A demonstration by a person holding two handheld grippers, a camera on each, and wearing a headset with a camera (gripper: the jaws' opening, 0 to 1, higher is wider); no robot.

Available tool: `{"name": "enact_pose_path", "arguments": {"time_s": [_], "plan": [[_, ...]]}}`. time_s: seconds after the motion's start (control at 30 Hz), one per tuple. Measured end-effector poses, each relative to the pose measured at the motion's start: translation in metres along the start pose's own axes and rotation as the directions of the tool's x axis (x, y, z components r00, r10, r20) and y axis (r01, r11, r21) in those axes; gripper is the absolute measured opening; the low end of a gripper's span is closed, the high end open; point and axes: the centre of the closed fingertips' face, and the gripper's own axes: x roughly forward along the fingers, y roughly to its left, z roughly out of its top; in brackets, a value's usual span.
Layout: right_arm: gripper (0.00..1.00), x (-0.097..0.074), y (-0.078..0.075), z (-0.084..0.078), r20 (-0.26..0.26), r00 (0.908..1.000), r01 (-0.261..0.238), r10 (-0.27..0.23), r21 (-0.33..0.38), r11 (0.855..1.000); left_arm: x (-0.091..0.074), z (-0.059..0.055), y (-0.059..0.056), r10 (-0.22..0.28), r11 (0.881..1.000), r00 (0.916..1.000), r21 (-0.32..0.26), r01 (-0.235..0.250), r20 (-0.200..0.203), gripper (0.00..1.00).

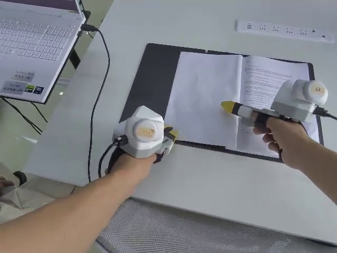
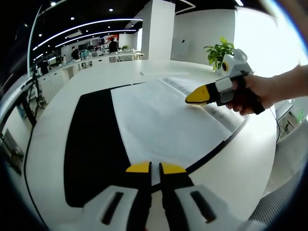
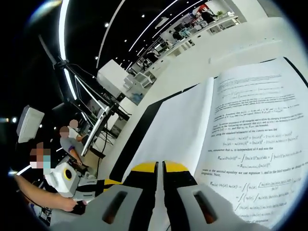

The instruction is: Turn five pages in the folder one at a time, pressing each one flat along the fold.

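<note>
A black folder (image 1: 150, 79) lies open on the white table, with a blank page (image 1: 205, 95) on the left and a printed page (image 1: 268, 84) on the right. My right gripper (image 1: 229, 107) is shut, its yellow tips resting on the paper at the fold. In its own view the shut jaws (image 3: 159, 167) sit over the blank page (image 3: 178, 130) beside the printed page (image 3: 255, 130). My left gripper (image 1: 169, 135) is shut at the blank page's near left corner. The left gripper view has its tips (image 2: 155, 168) at the page edge (image 2: 154, 120) and the right gripper (image 2: 202, 95) beyond.
An open laptop (image 1: 31, 37) stands at the far left, with a black cable (image 1: 100, 79) trailing down the table beside the folder. A white power strip (image 1: 284, 30) lies behind the folder. The table's near edge runs just below my hands, over grey mesh (image 1: 174, 232).
</note>
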Motion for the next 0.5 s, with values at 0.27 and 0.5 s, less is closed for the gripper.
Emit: {"name": "enact_pose_path", "arguments": {"time_s": [0.27,0.5], "plan": [[0.00,0.001,-0.013,0.014,0.004,1.0000,0.006,-0.007,0.076,0.997,0.001,0.000,0.000,0.004,1.000,1.0000,0.031,-0.004,-0.007,0.05],[0.00,0.013,-0.037,0.037,0.012,0.9999,-0.001,-0.001,0.117,0.993,0.000,0.000,0.001,0.006,1.000,1.0000,0.029,-0.006,-0.005,0.05]]}}
